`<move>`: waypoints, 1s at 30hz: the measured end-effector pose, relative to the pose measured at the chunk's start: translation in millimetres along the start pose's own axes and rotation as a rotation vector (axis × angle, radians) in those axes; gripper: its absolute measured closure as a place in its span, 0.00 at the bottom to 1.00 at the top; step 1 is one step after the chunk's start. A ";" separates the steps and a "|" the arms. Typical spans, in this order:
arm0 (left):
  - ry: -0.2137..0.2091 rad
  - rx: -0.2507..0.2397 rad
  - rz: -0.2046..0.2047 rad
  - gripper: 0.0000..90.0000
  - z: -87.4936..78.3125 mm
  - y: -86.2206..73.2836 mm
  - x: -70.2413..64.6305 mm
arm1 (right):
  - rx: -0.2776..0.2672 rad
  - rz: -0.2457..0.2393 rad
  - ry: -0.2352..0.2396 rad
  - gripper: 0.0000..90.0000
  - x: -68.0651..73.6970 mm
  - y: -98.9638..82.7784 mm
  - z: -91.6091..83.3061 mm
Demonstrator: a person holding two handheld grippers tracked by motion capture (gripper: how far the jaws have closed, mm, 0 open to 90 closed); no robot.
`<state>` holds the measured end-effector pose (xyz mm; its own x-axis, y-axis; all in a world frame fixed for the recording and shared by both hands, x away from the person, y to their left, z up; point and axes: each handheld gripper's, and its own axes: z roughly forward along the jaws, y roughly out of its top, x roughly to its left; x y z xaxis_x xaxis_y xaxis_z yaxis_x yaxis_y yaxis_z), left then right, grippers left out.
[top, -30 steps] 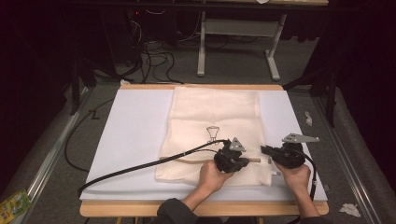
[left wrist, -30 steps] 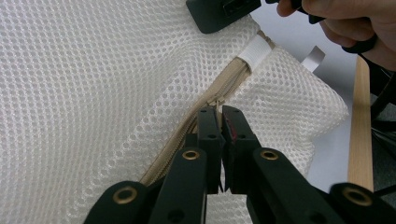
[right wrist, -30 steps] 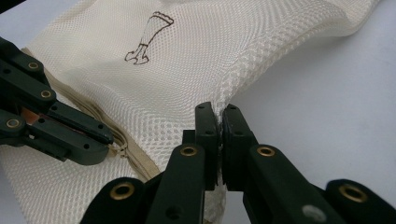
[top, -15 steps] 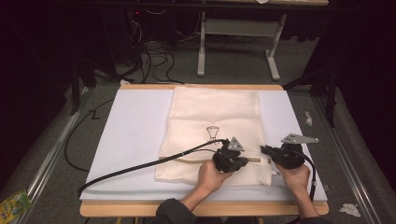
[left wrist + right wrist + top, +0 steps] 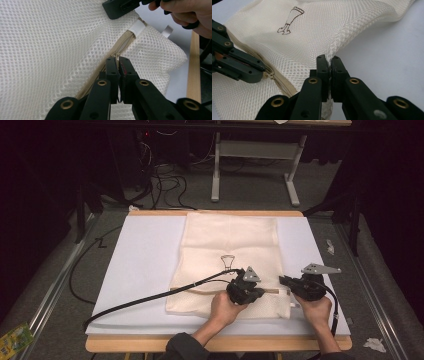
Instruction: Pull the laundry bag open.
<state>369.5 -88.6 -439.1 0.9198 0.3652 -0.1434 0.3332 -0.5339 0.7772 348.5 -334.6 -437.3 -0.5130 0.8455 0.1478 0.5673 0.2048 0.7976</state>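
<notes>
Between both pairs of tongs lies a cream mesh laundry bag (image 5: 230, 255) on the desk (image 5: 145, 255), left tongs (image 5: 118, 62) clamped on its zipper (image 5: 125, 41), right tongs (image 5: 329, 62) pinching its edge, a small brown unreadable emblem (image 5: 290, 20) just beyond.

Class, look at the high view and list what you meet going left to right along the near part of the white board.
Black cable → left gripper → zipper of the mesh laundry bag → right gripper.
</notes>
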 end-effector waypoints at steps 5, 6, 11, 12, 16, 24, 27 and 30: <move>-0.005 -0.003 -0.009 0.97 -1.3 -2.0 3.7 | 0.016 -0.007 -0.010 0.98 0.8 0.5 1.0; -0.003 -0.003 -0.008 0.97 -1.2 -2.1 3.7 | 0.015 -0.005 -0.008 0.98 0.5 0.6 1.7; -0.010 -0.004 -0.020 0.97 -2.4 -1.2 5.4 | 0.016 0.000 -0.008 0.98 -1.0 2.7 2.7; -0.008 -0.006 -0.018 0.97 -3.3 -0.8 5.3 | 0.019 0.000 -0.009 0.98 -0.6 2.9 3.0; -0.009 -0.013 -0.027 0.97 -5.6 -1.5 8.2 | 0.019 -0.002 -0.005 0.98 -1.6 4.7 2.7; -0.010 -0.009 -0.039 0.97 -7.1 -0.6 9.8 | 0.022 0.006 -0.008 0.98 -2.0 4.5 4.7; -0.009 -0.009 -0.037 0.97 -6.9 -1.1 9.5 | 0.027 0.007 -0.007 0.98 -1.8 5.6 4.1; 0.000 -0.002 -0.032 0.97 -7.4 -2.2 7.9 | 0.025 0.002 -0.006 0.98 -1.7 4.9 4.4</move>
<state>374.5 -78.9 -437.5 0.9087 0.3821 -0.1682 0.3620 -0.5204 0.7734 355.0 -332.9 -436.2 -0.5077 0.8491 0.1461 0.5844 0.2148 0.7825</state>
